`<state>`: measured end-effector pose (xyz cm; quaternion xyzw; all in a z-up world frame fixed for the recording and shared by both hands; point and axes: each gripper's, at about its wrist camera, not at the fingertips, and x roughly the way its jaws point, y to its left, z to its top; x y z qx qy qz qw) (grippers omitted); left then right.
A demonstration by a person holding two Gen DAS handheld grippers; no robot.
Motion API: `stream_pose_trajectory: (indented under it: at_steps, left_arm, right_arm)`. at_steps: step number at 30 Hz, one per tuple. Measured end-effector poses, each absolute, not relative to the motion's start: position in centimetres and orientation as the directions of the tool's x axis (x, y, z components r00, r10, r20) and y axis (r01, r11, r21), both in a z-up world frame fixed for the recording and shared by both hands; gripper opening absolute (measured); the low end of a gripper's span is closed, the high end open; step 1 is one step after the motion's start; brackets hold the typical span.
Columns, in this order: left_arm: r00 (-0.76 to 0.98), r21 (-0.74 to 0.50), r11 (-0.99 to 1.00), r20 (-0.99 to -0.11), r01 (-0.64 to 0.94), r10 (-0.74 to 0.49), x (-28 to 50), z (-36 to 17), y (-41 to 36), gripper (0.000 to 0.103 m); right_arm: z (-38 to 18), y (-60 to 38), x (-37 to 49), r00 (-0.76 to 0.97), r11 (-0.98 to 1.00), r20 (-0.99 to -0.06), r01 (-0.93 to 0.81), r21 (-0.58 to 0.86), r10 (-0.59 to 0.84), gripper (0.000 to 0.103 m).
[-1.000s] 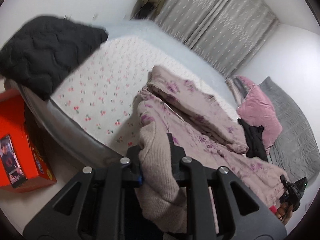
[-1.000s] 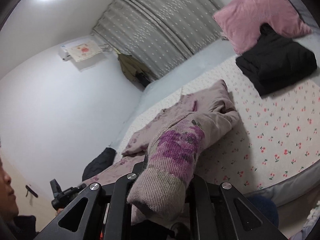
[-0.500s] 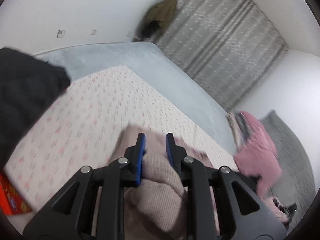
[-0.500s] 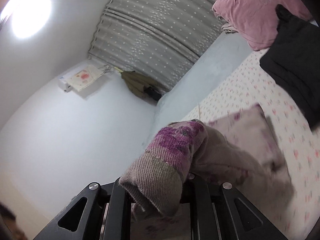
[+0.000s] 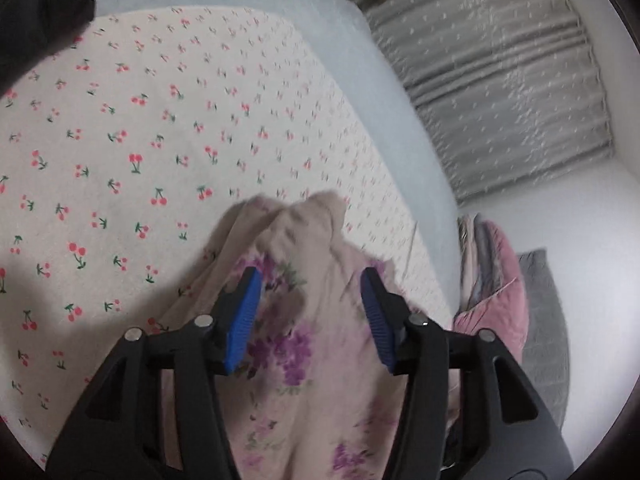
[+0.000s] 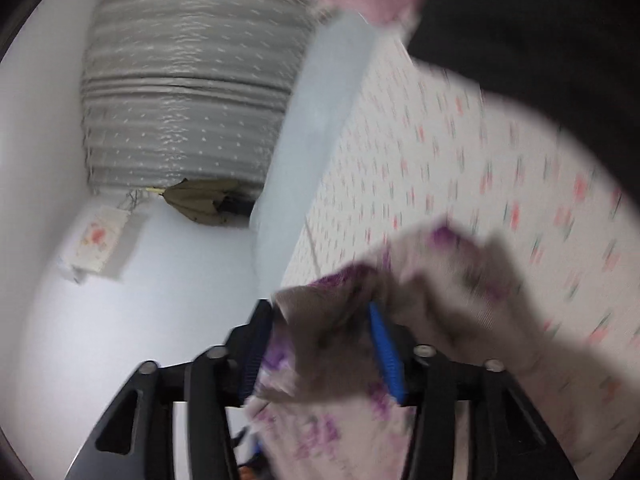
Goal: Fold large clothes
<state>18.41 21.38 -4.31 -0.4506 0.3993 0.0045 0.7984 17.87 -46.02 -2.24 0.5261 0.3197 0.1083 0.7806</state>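
A beige knit garment with purple flowers [image 5: 308, 320] lies on the cherry-print bed sheet [image 5: 120, 152]. My left gripper [image 5: 310, 280] is open, its blue pads spread on either side of the garment's bunched edge. In the right wrist view the same garment [image 6: 420, 320] is blurred by motion. My right gripper [image 6: 318, 316] is open too, with the cloth lying loose between and over its blue pads [image 6: 384, 344].
A black quilted cushion [image 5: 36, 4] sits at the bed's left end. A pink pillow [image 5: 500, 292] and grey blanket [image 5: 548, 340] lie to the right. A black garment [image 6: 540, 20] and grey curtains [image 5: 500, 72] are beyond. A light blue blanket [image 5: 280, 4] covers the bed's far side.
Both grippers carried the garment edge forward over the bed, lowered it and opened. The cloth has dropped out of the jaws onto the sheet.
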Motion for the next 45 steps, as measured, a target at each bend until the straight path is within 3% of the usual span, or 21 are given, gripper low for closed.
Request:
stream_pose_trajectory:
  at_steps: [2, 4, 7, 13, 14, 17, 21, 26, 29, 32, 34, 37, 38, 40, 41, 42, 45]
  left_arm:
    - [0.64, -0.654, 0.676, -0.687, -0.34, -0.343, 19.1, -4.5, 20.0, 0.065]
    - [0.626, -0.615, 0.717, -0.71, -0.327, -0.322, 19.4, -4.2, 19.3, 0.066]
    - [0.6, -0.568, 0.745, -0.746, -0.349, -0.288, 19.2, -5.0, 19.5, 0.067]
    - [0.567, -0.46, 0.811, -0.799, -0.361, -0.2, 19.4, -5.8, 19.3, 0.067]
    - [0.56, -0.463, 0.815, -0.8, -0.35, -0.214, 19.5, -6.3, 19.2, 0.061]
    - [0.549, -0.419, 0.845, -0.814, -0.331, -0.188, 19.6, -6.3, 18.7, 0.028]
    - [0.642, -0.445, 0.845, -0.748, -0.298, -0.168, 18.8, -3.5, 18.8, 0.017]
    - [0.818, -0.459, 0.868, -0.562, -0.191, -0.118, 18.0, 3.8, 17.8, 0.016]
    - [0.818, -0.421, 0.891, -0.565, -0.171, -0.11, 20.1, 4.7, 16.2, 0.016]
    - [0.739, -0.328, 0.918, -0.671, -0.222, -0.06, 24.2, 0.9, 14.8, 0.016]
    - [0.658, -0.329, 0.904, -0.749, -0.271, -0.076, 25.7, -3.0, 15.4, 0.016]
    - [0.613, -0.399, 0.862, -0.778, -0.312, -0.138, 26.1, -6.5, 17.9, 0.016]
    - [0.619, -0.434, 0.845, -0.768, -0.313, -0.165, 25.8, -6.8, 18.5, 0.016]
    - [0.63, -0.447, 0.839, -0.757, -0.309, -0.172, 25.3, -6.5, 18.8, 0.016]
    - [0.631, -0.432, 0.848, -0.759, -0.307, -0.158, 25.1, -6.4, 18.5, 0.016]
    - [0.631, -0.418, 0.855, -0.762, -0.307, -0.145, 25.0, -6.3, 18.0, 0.016]
    - [0.63, -0.388, 0.868, -0.768, -0.31, -0.118, 25.4, -6.1, 17.4, 0.016]
  right_arm:
    - [0.1, -45.4, 16.8, 0.818, 0.61, -0.438, 0.14, 0.78, 0.372, 0.065]
    - [0.8, -43.4, 16.9, 0.794, 0.744, -0.496, 0.085, 0.663, 0.351, 0.065]
    - [0.2, -39.5, 19.2, 0.722, 0.86, -0.601, 0.017, 0.51, 0.343, 0.065]
    - [-1.4, -32.5, 22.9, 0.67, 0.975, -0.711, -0.096, 0.199, 0.211, 0.065]
    - [-1.9, -32.5, 23.2, 0.665, 0.981, -0.723, -0.096, 0.169, 0.19, 0.064]
    - [-3.9, -31.7, 24.8, 0.642, 0.995, -0.761, -0.063, 0.071, 0.095, 0.018]
    - [-2.6, -31.7, 24.1, 0.693, 0.999, -0.719, -0.036, 0.037, 0.051, 0.004]
    - [5.1, -33.9, 21.1, 0.843, 0.991, -0.537, 0.06, 0.122, 0.015, 0.001]
    - [7.4, -35.7, 20.5, 0.881, 0.98, -0.471, 0.137, 0.144, -0.054, 0.0]
    - [4.5, -36.1, 23.0, 0.823, 0.979, -0.568, 0.107, 0.173, 0.01, 0.0]
    - [-0.9, -34.8, 25.5, 0.697, 0.982, -0.702, -0.015, 0.187, 0.145, 0.001]
    - [-5.3, -32.9, 27.1, 0.544, 0.996, -0.836, -0.087, 0.026, 0.069, 0.002]
    - [-5.0, -33.1, 27.2, 0.548, 0.994, -0.831, -0.096, 0.045, 0.091, 0.005]
    - [-3.7, -34.9, 26.9, 0.564, 0.981, -0.803, -0.083, 0.174, 0.19, 0.029]
    - [-3.3, -35.6, 26.6, 0.579, 0.97, -0.782, -0.08, 0.229, 0.232, 0.063]
    - [-2.7, -35.8, 26.3, 0.589, 0.961, -0.764, -0.084, 0.264, 0.262, 0.088]
    - [-2.4, -35.9, 25.8, 0.59, 0.974, -0.778, -0.062, 0.22, 0.214, 0.095]
